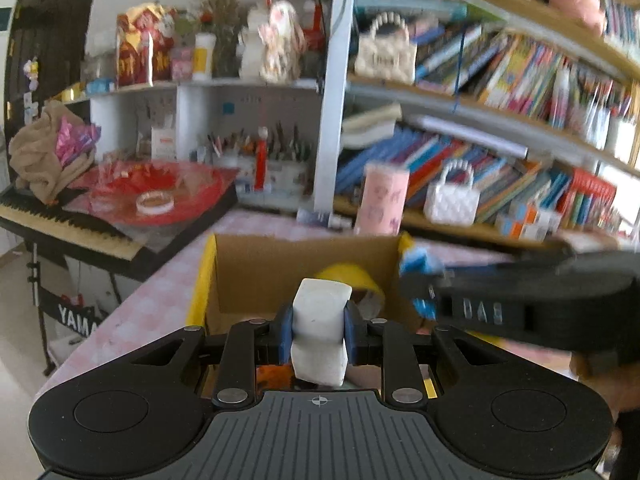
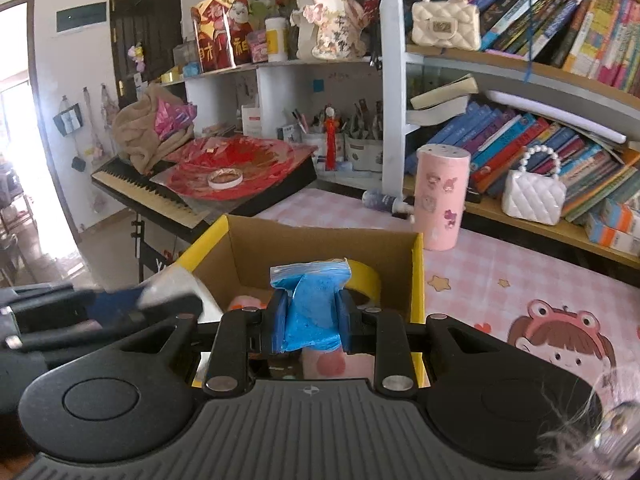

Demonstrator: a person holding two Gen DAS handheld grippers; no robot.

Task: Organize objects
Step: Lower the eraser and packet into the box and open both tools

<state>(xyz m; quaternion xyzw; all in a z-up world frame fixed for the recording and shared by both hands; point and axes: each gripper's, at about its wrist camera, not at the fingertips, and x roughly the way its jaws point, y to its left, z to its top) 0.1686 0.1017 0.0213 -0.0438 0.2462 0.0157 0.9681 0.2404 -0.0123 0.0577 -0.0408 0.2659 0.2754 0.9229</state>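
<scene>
My left gripper (image 1: 318,330) is shut on a white foam block (image 1: 319,322) and holds it over the open cardboard box (image 1: 256,264) with yellow flaps. My right gripper (image 2: 310,320) is shut on a blue plastic packet (image 2: 310,308) above the same box (image 2: 320,248). A yellow tape roll (image 1: 352,276) lies inside the box; it also shows in the right wrist view (image 2: 366,276). The right gripper appears in the left wrist view (image 1: 420,284) at the box's right edge. The left gripper appears blurred at the left of the right wrist view (image 2: 120,304).
The box stands on a pink checked tablecloth (image 2: 500,264). A pink cup (image 2: 440,196) stands behind the box. Bookshelves with white handbags (image 2: 534,192) run along the right. A keyboard (image 2: 160,196) with red wrapping and a tape ring stands at the left.
</scene>
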